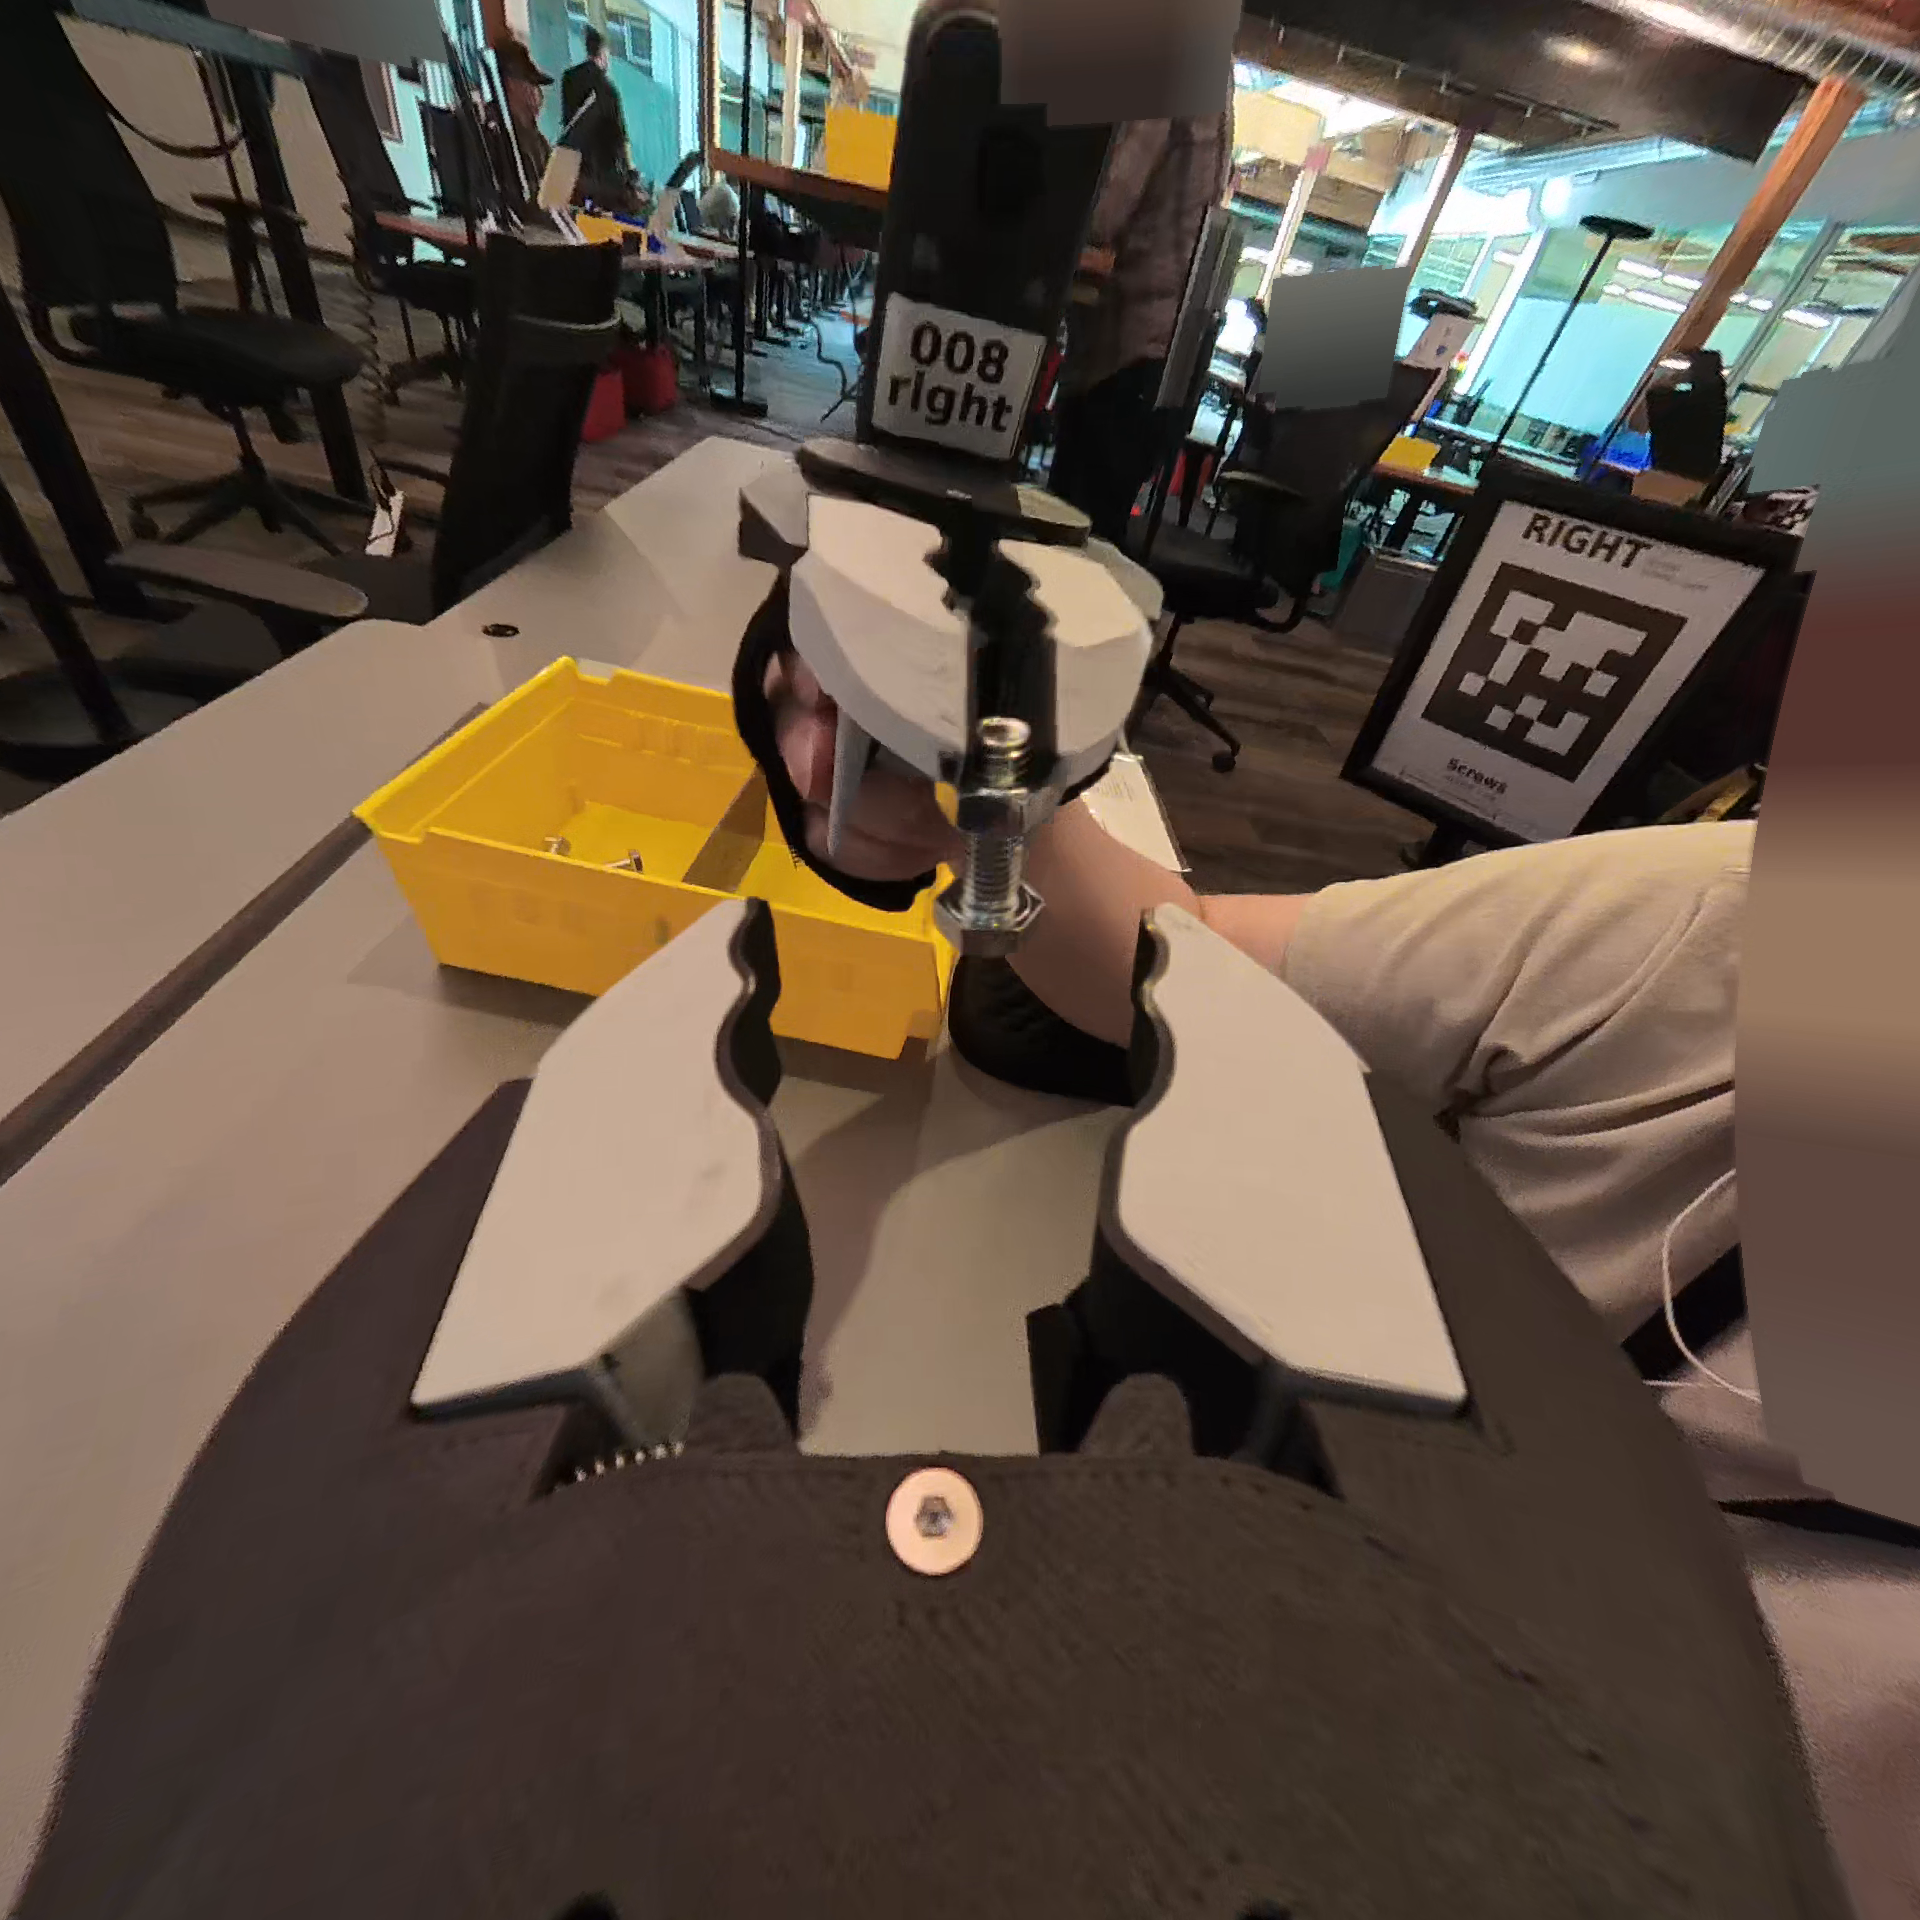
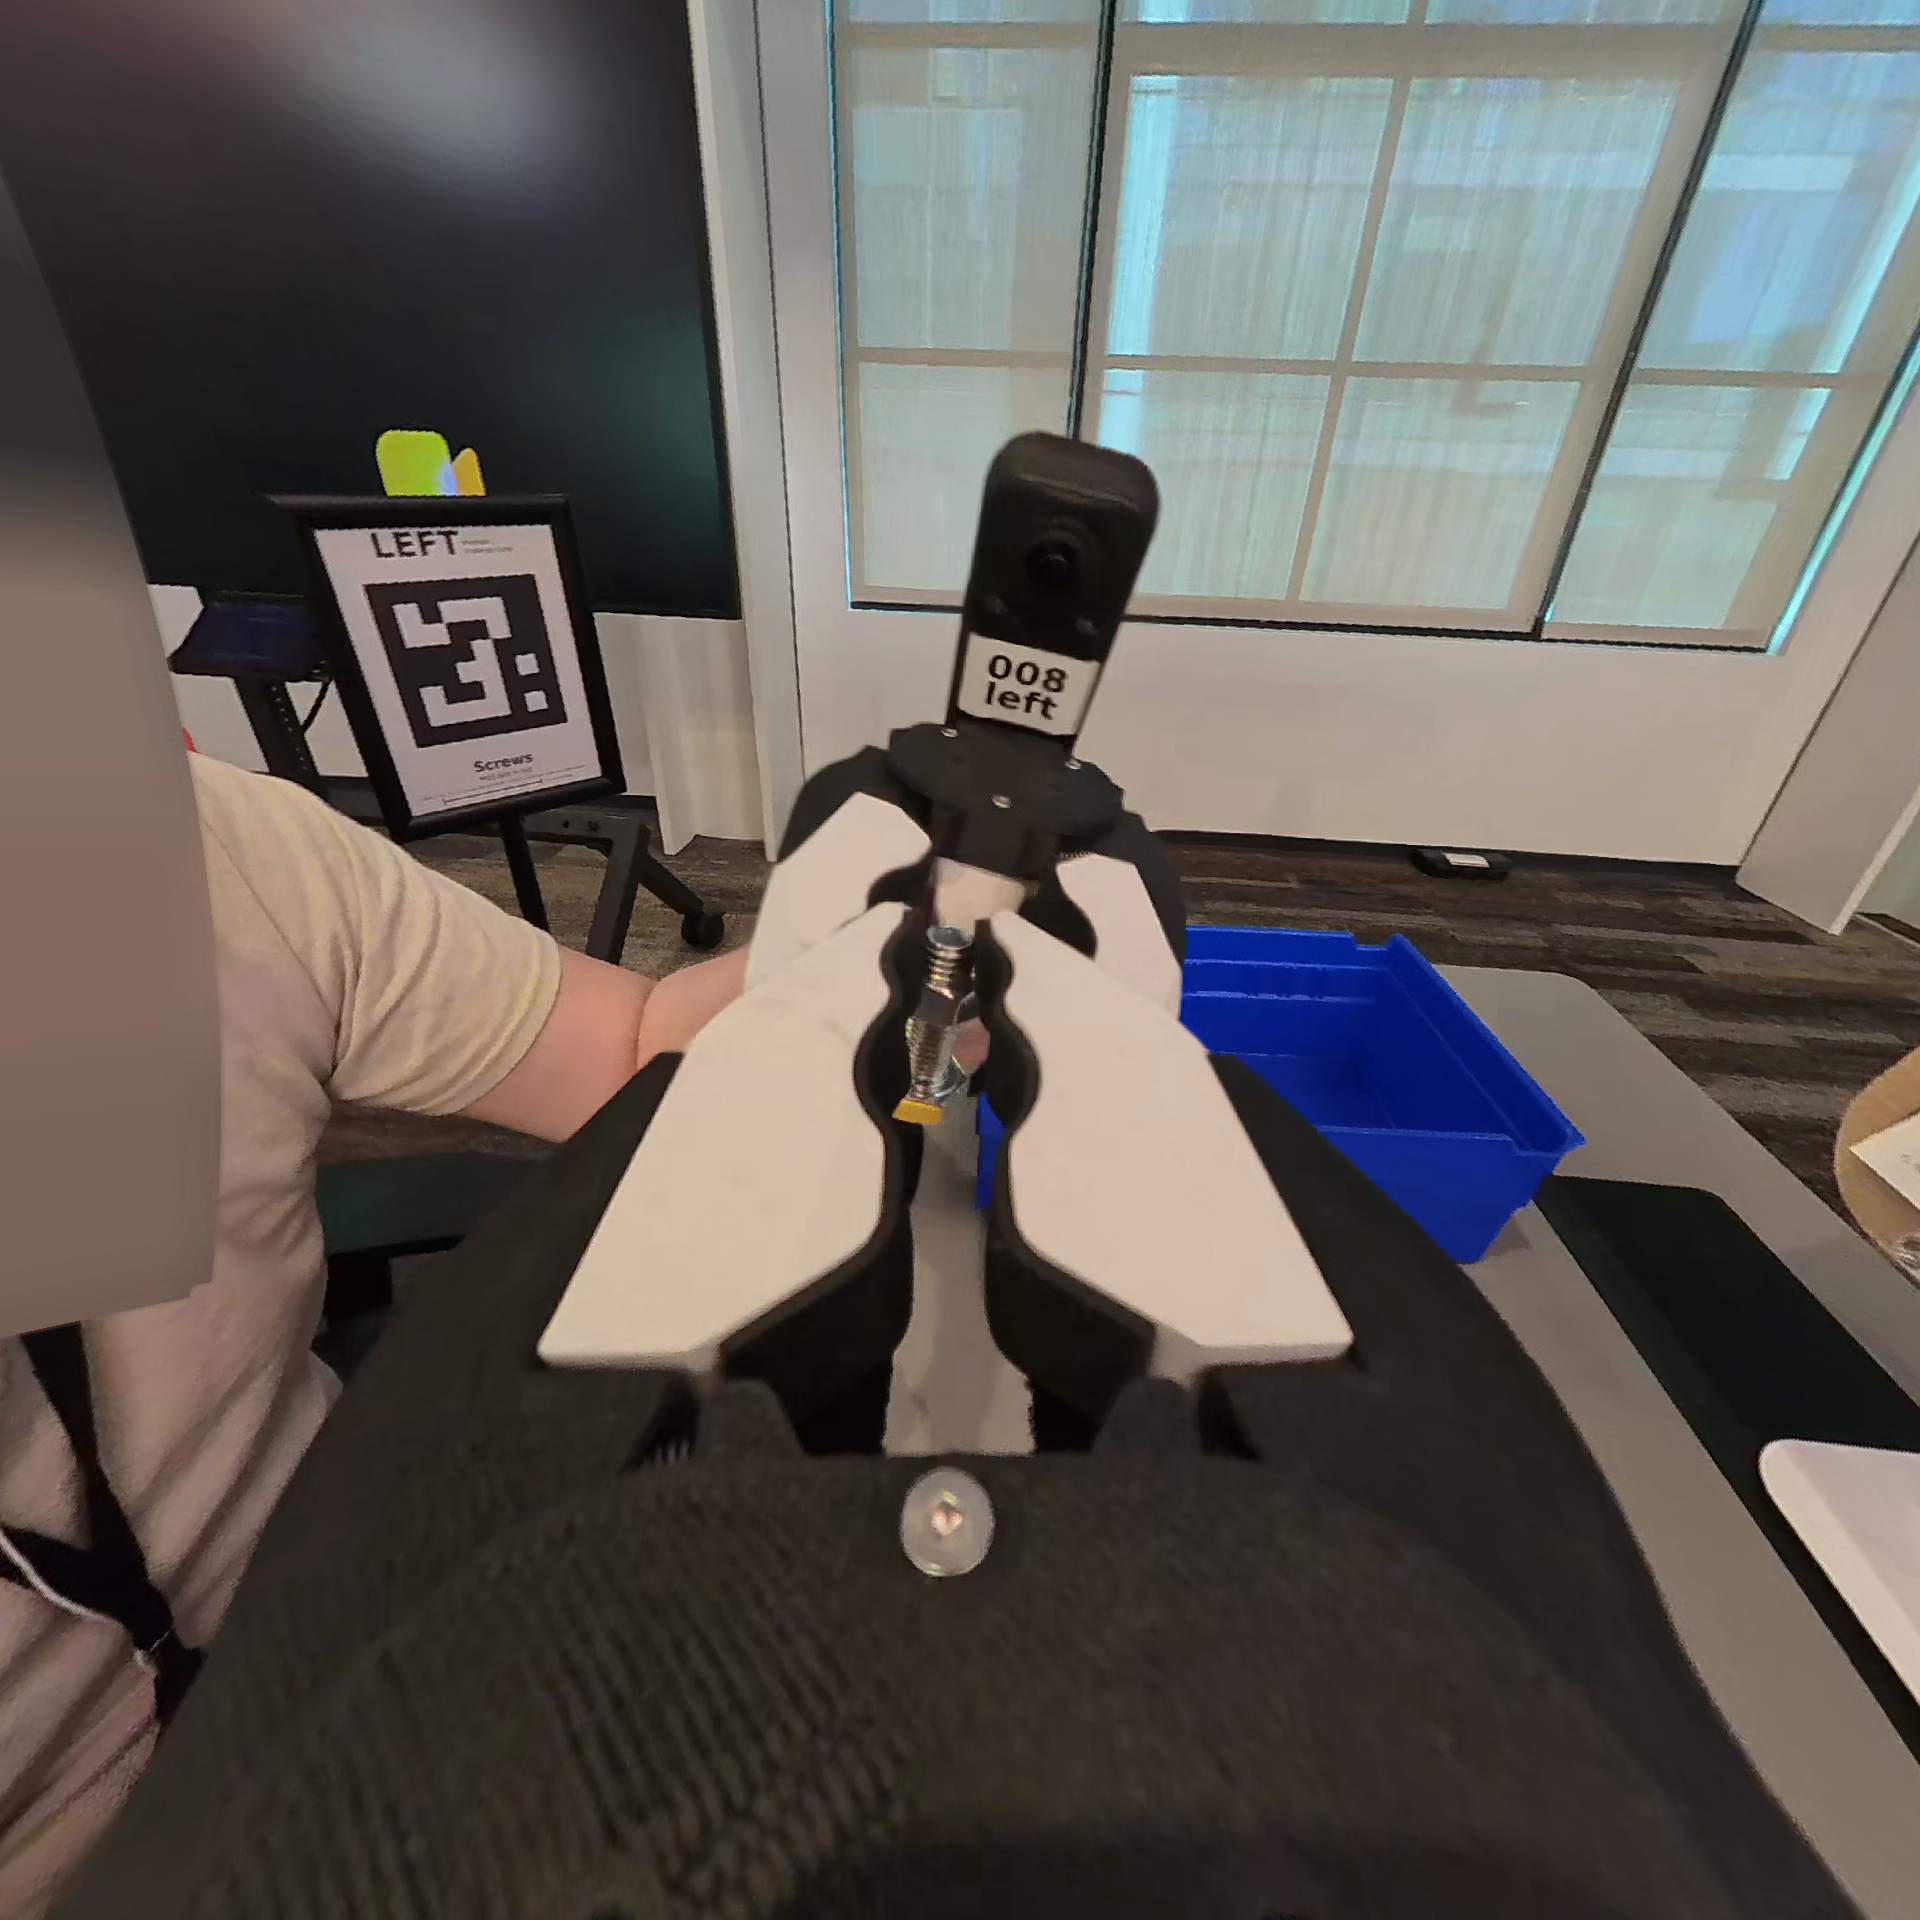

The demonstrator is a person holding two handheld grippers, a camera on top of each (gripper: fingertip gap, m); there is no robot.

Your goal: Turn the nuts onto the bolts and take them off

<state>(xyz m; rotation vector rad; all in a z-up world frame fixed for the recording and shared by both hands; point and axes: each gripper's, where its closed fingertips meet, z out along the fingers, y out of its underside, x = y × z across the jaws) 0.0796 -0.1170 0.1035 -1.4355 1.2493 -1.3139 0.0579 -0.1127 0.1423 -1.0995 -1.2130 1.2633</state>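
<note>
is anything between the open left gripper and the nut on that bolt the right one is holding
Nothing visible. The left gripper is open, and the nut at the near end of the bolt sits just past its fingertips with only air between. The right gripper holds the bolt from the far side.

A silver threaded bolt (image 1: 992, 831) stands nearly upright above the table – pinched near its top. Two hex nuts sit on it – one (image 1: 995, 805) mid-shaft, one (image 1: 987, 914) near the lower end.

Shiny metal bolt (image 1: 992, 831) – glossy yellow plastic bin (image 1: 582, 894), matt grey table (image 1: 208, 1091)
</note>
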